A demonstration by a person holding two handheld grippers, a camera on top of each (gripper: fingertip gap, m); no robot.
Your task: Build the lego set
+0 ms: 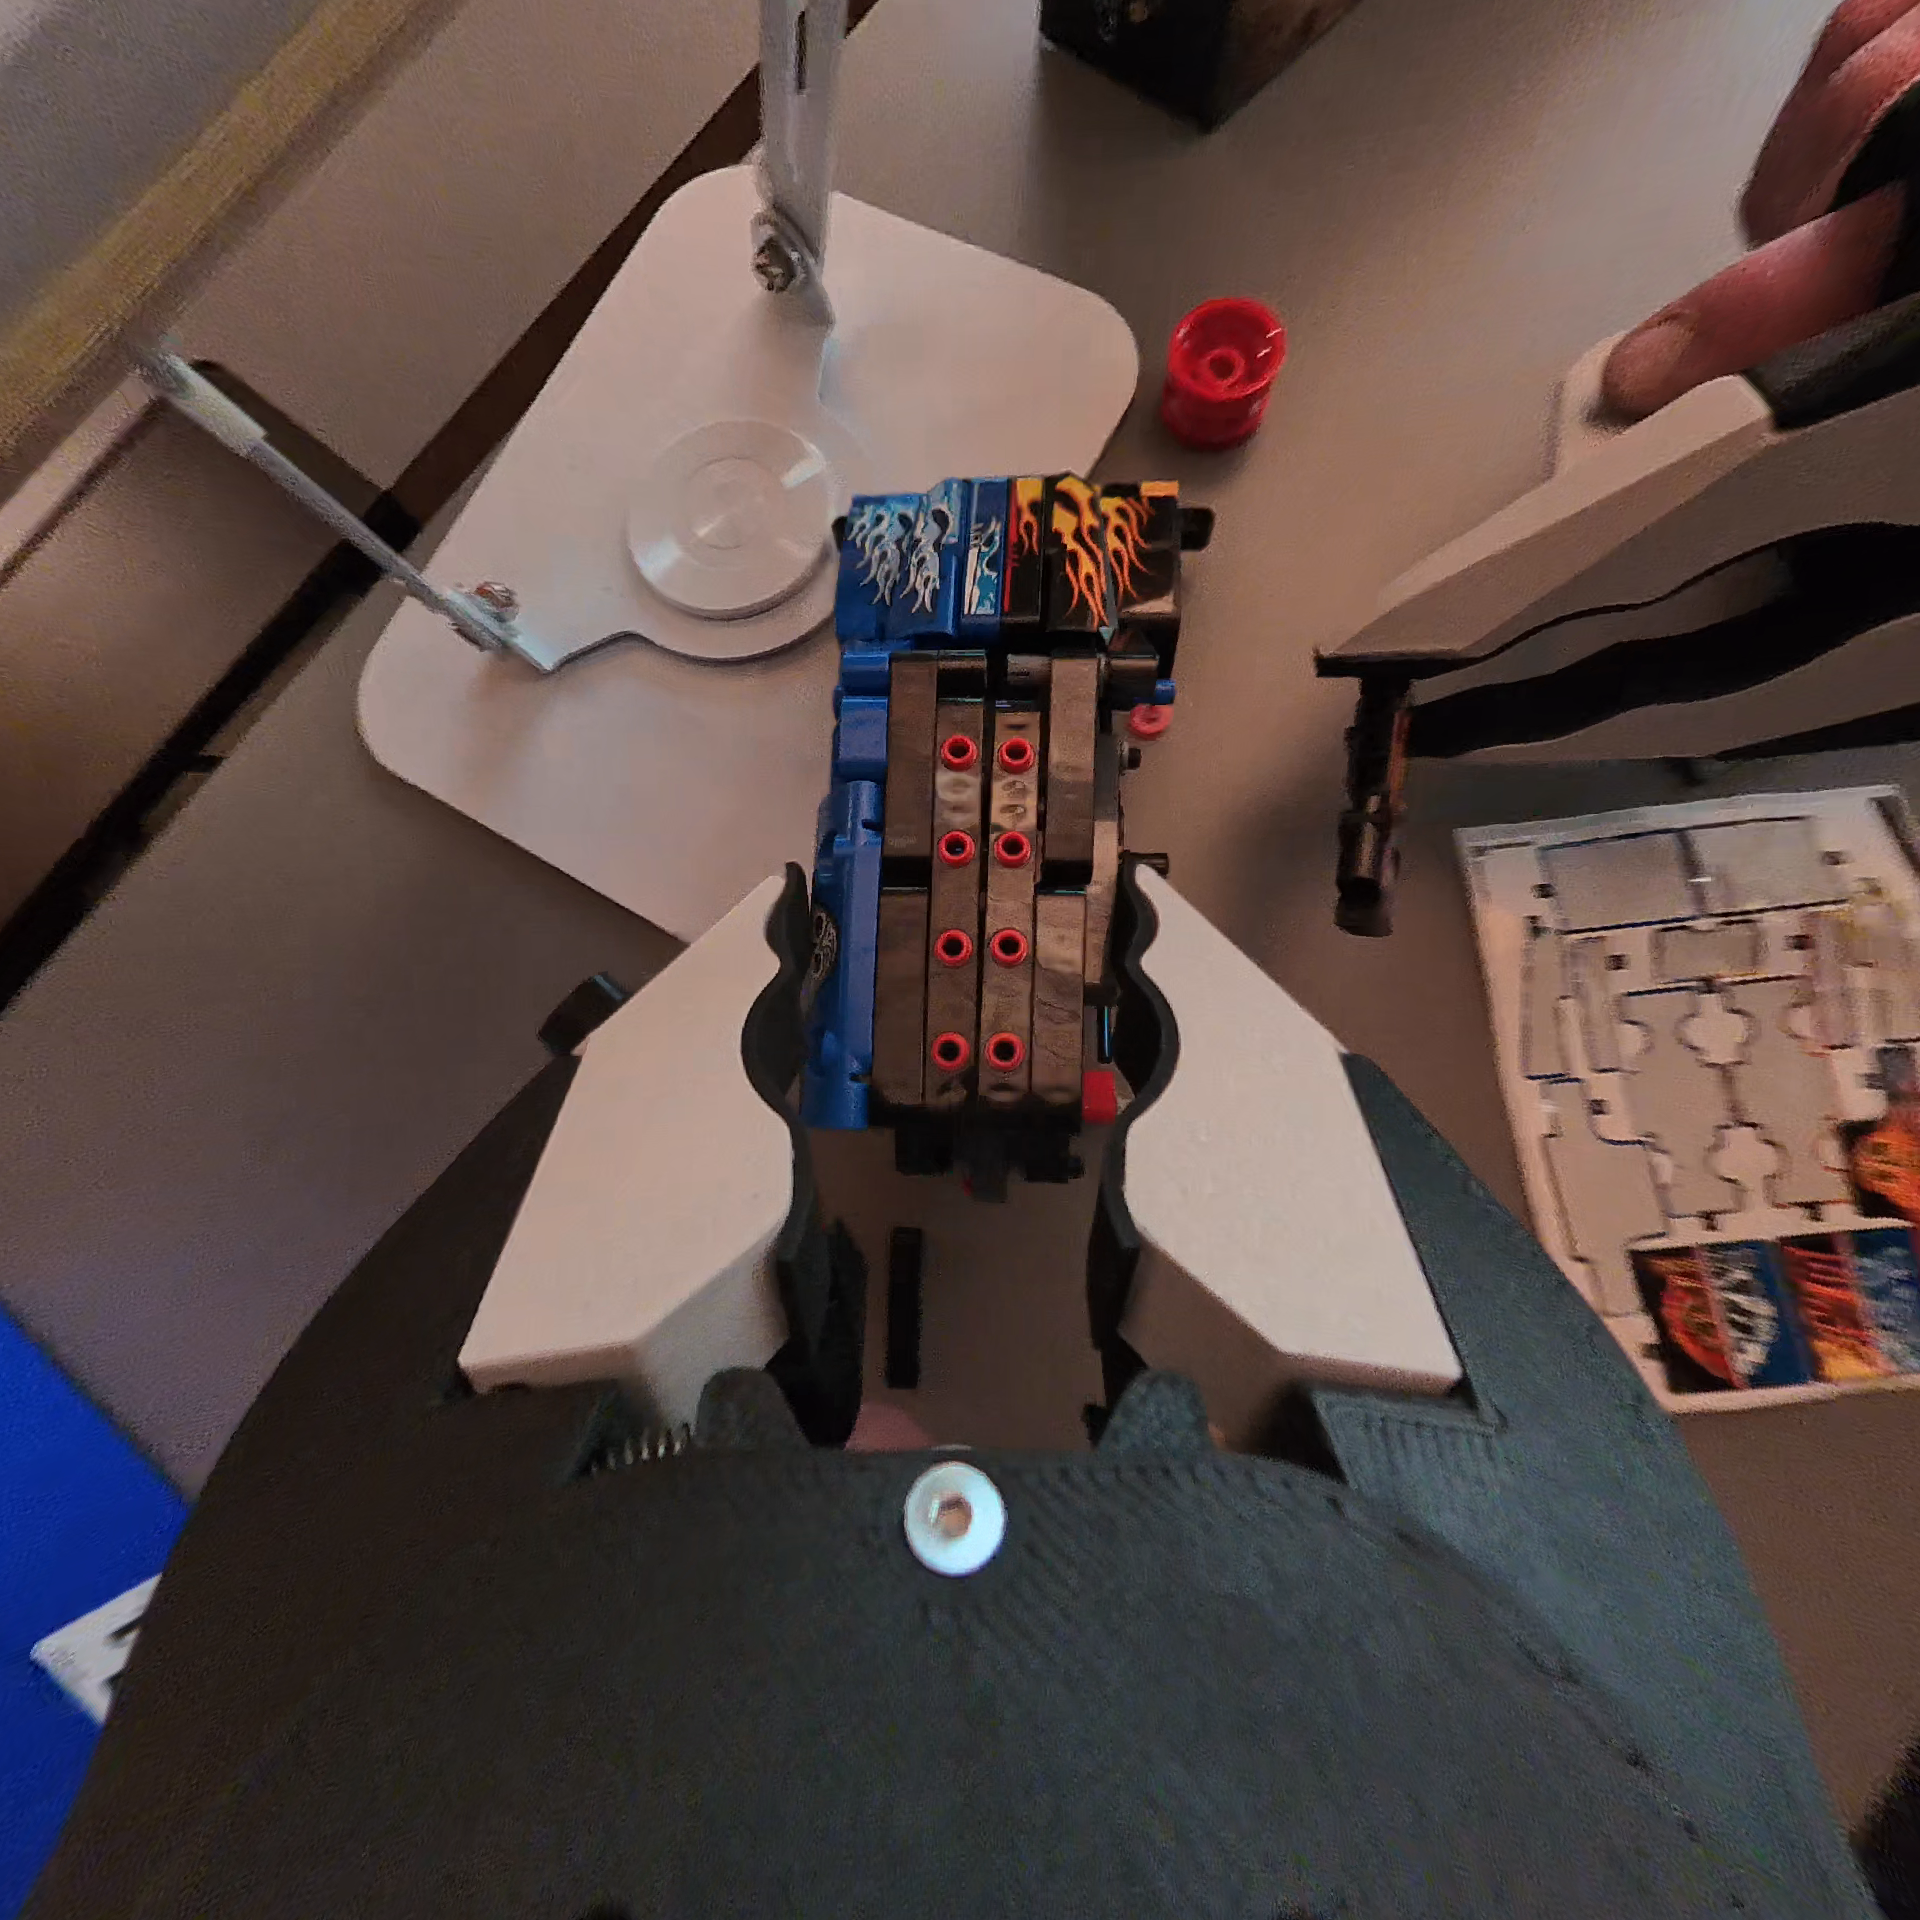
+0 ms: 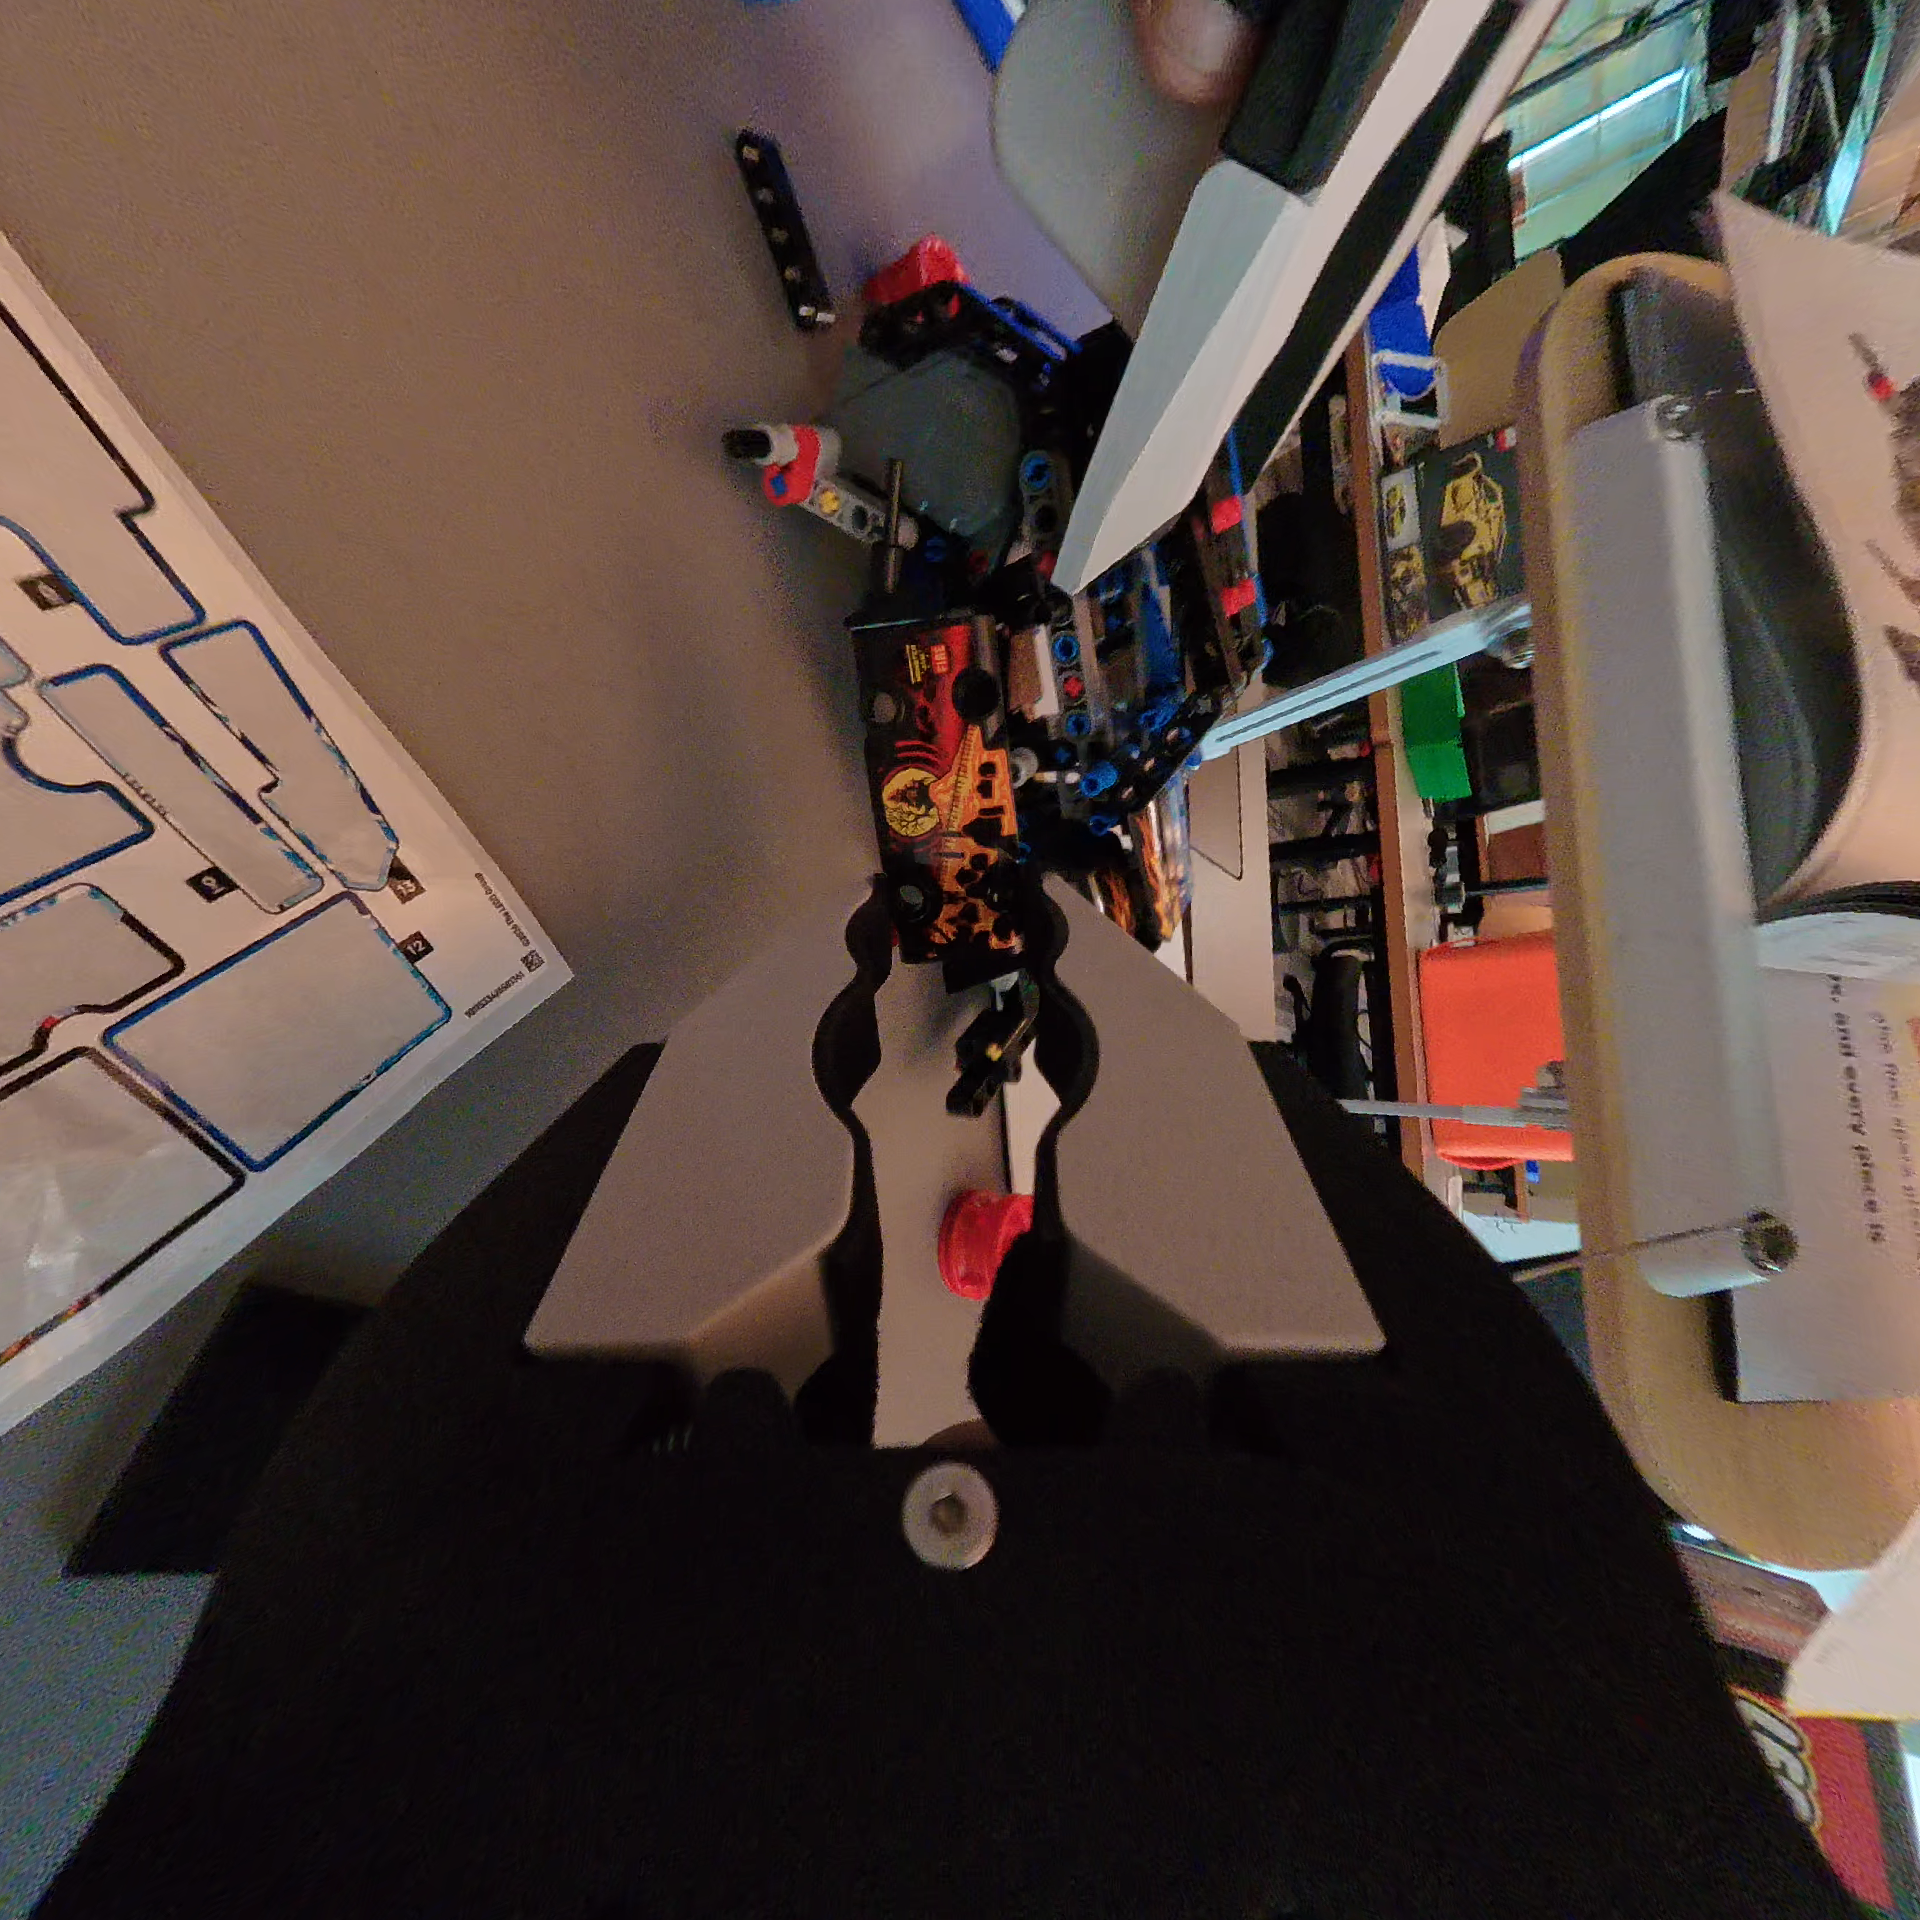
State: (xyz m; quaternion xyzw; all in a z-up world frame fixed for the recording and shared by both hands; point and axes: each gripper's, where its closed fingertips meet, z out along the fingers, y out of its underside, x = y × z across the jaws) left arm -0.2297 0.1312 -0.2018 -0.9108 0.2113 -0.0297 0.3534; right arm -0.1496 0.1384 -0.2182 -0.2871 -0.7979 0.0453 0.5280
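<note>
Model (image 1: 987,831): it sits between my left gripper's fingers, underside up, with rows of red pin holes along black beams, a blue side on the left and flame-stickered panels at the far end.
Left gripper (image 1: 961,997): I see its jaws closed against the model's two long sides at the near end, holding it over the table (image 1: 1403,260).
Right gripper (image 1: 1371,769): in the left wrist view it comes in from the right with a small black axle piece (image 1: 1369,831) pinched at its tip, just beside the model but not touching it.
Right wrist view: the jaws stand narrowly apart around the black piece (image 2: 992,1049); the model's flame panel (image 2: 951,790) lies just beyond the tips.
Handling: I judge the model light and stiff as a block, but made of pressed-together parts that can pop off under a twist or a hard squeeze.
Grip point: I would keep hold on the solid beam sides, not on the stickered panels or the protruding pins.
Axle piece: small, smooth and easily tilted, so I judge it needs a straight push.
Loose parts: a red wheel hub (image 1: 1224,372) lies far right of the model; a sticker sheet (image 1: 1704,1091) lies near right.
Stand (image 1: 748,540): white base on the left, just beside the model.
</note>
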